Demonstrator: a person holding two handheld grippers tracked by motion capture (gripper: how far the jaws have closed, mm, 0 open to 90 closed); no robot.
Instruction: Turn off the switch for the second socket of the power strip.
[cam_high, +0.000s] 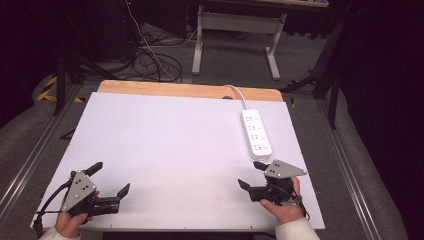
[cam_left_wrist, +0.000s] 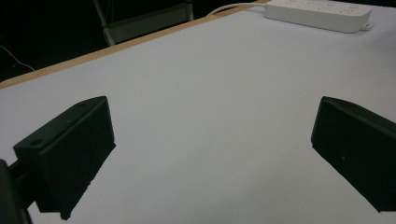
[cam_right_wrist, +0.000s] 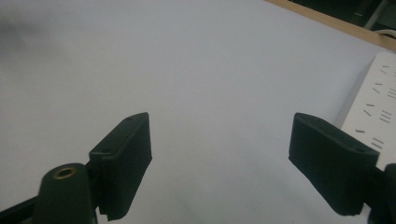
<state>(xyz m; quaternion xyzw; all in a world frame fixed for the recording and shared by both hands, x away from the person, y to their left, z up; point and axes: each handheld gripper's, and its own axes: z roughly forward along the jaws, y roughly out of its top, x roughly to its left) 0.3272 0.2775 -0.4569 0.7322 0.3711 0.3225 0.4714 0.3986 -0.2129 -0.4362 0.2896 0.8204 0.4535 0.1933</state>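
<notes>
My left gripper (cam_high: 109, 179) rests near the front left corner of the white table top (cam_high: 175, 145), held in a hand, jaws spread wide with nothing between them. In the left gripper view the left gripper (cam_left_wrist: 210, 154) has only bare white surface ahead of it. My right gripper (cam_high: 251, 174) sits near the front right, open and empty, its jaws pointing left across the table. A white power strip (cam_high: 256, 131) lies just beyond it, running toward the back edge. The power strip (cam_right_wrist: 378, 112) lies right beside one jaw of the right gripper (cam_right_wrist: 224, 158).
The power strip's white cord (cam_high: 239, 95) runs off over the wooden back edge (cam_high: 190, 90). Behind the table stand a white desk frame (cam_high: 235, 40) and a tangle of floor cables (cam_high: 150, 60). Metal rails (cam_high: 30, 160) flank both sides.
</notes>
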